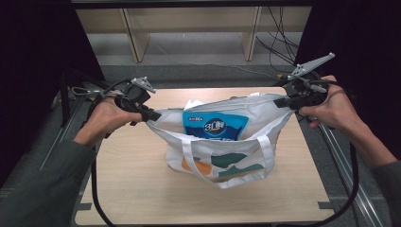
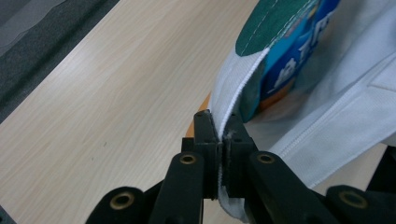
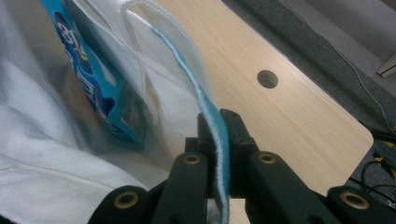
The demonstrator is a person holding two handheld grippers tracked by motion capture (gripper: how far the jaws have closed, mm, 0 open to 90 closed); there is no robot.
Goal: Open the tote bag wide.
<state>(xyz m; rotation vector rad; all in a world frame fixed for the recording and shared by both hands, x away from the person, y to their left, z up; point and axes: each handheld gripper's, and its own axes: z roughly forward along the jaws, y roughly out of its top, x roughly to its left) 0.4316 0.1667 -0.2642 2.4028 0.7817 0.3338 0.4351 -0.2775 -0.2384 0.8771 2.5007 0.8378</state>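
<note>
Light wooden table, rectangular, with a round hole in the top, seen in the right gripper view near the far edge. Grey floor around it, and pale wooden furniture legs beyond the far side.

On the middle of the table, a white cloth bag with green and orange shapes printed on the front. Bottom of the bag resting on the tabletop, mouth pulled wide open to both sides. Two white straps hanging down over the printed front.

Inside the bag, a blue packet with a round white and blue mark, standing up and leaning against the back wall of the bag. Top part of the packet visible above the front rim.

At the left end of the bag mouth, the left gripper, held in a hand with a grey-green sleeve. Jaws pressed together on the white rim of the bag, with the cloth edge pinched between them, as seen in the left gripper view.

At the right end of the bag mouth, the right gripper, held in the other hand. Jaws clamped on the rim there, a seam of white and light blue thread running between them.

Black cable trailing from the left gripper down past the near table edge.
</note>
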